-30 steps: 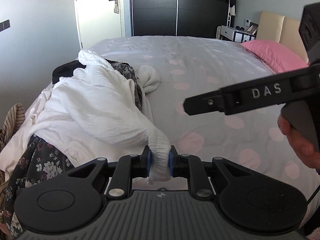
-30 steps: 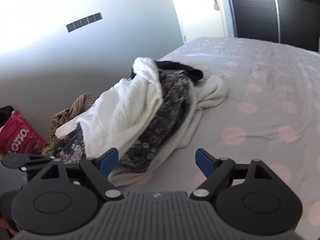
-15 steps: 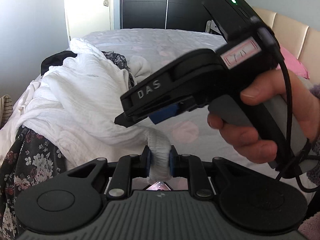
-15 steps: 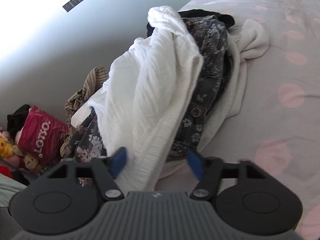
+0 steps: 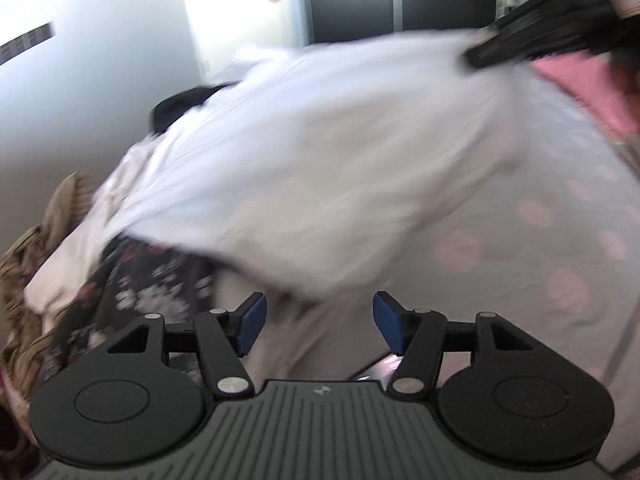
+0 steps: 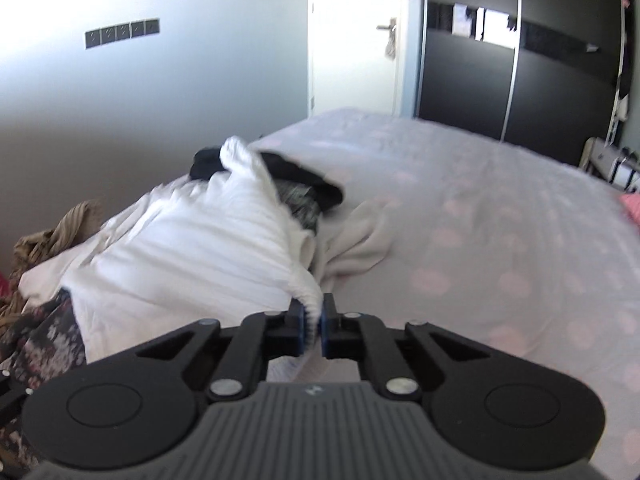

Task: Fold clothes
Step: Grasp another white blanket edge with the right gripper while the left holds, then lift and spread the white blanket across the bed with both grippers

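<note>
A white crinkled garment (image 6: pixel 200 248) lies stretched over a pile of clothes on the left side of the bed. My right gripper (image 6: pixel 313 325) is shut on its gathered hem. In the left wrist view the same garment (image 5: pixel 320 160) is blurred and pulled taut up to the right gripper (image 5: pixel 520 46) at the top right. My left gripper (image 5: pixel 318 322) is open and empty, just below the garment's lower edge.
A dark floral garment (image 5: pixel 132 300), a black garment (image 6: pixel 304 178) and a cream cloth (image 6: pixel 360 244) lie in the pile. A striped brown cloth (image 6: pixel 60 228) hangs at the bed's left edge. The spotted bedspread (image 6: pixel 500 240) stretches right. A pink pillow (image 5: pixel 580 88) lies beyond.
My left gripper has let go of the white garment and opened. My right gripper has closed on the garment's hem and pulled it up and to the right.
</note>
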The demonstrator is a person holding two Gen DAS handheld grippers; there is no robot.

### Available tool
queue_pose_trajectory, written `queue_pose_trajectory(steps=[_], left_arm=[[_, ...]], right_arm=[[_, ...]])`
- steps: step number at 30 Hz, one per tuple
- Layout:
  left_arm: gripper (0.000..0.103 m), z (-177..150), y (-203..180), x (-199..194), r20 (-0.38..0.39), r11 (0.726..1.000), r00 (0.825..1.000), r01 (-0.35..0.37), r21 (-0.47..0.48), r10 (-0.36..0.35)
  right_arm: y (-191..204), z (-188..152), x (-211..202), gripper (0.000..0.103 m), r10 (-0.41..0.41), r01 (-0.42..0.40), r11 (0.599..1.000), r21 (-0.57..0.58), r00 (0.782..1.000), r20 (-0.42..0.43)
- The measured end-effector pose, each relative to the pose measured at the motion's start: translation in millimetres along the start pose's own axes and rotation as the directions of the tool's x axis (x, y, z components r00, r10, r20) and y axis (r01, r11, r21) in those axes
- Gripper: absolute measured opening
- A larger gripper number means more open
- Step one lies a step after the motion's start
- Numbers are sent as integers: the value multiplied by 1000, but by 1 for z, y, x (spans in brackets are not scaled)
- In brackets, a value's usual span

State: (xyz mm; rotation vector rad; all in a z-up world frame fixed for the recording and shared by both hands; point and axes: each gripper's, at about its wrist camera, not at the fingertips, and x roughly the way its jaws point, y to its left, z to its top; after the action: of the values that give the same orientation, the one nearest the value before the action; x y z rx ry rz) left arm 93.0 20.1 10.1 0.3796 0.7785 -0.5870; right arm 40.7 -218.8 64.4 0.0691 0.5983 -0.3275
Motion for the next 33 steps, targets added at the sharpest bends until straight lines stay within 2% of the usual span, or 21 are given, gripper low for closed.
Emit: queue_pose_trajectory(steps=[2,3,5,9,15,17,19,21,23,25,26,29,31,33], left_arm=[[55,-2,20,10,-37,995,996,-80,-61,77],[49,-3,30,14,-57,989,992,-120,-90,115],[47,-5,51,19,-85,970,984,-170,-176,157],[48,-9,89,27,-115,935,986,-152,-319,122],[46,-15,94,34,-133,922,981,-178,-344,140],[46,-15,91,33,-129,923,979,-191,-335,156],[46,-14,92,33,-129,920,979,-193,-342,158],[46,-14,93,32,-128,917,979,-192,-350,156],[46,-13,90,29,-124,919,981,-186,-347,152],[44,-12,86,27,-125,923,983,-173,-343,138],[44,-12,83,26,-124,926,983,-172,-335,138],[44,-5,78,18,-83,934,991,-125,-333,103],[44,-1,76,13,-50,938,996,-88,-334,75],[44,4,73,8,-18,941,999,-50,-334,47]], right_arm=[[-1,8,-14,7,-42,44,999,-28,997,64],[-2,10,-22,7,-58,61,998,-32,994,93],[-7,16,-36,6,-90,95,995,-24,986,141],[-24,24,-60,6,-157,160,987,8,961,227],[-70,31,-97,6,-237,226,971,73,930,279],[-87,30,-110,6,-298,281,955,98,907,296],[-112,27,-124,6,-356,332,934,130,890,285],[-137,22,-135,6,-391,357,918,175,886,247],[-161,13,-145,6,-463,426,883,196,855,232],[-184,1,-155,6,-499,456,861,226,844,198],[-195,-6,-158,6,-504,460,855,241,847,170],[-218,-30,-166,5,-571,531,812,242,809,139],[-237,-44,-171,5,-580,540,799,264,808,105],[-248,-54,-169,5,-573,534,794,291,817,66]])
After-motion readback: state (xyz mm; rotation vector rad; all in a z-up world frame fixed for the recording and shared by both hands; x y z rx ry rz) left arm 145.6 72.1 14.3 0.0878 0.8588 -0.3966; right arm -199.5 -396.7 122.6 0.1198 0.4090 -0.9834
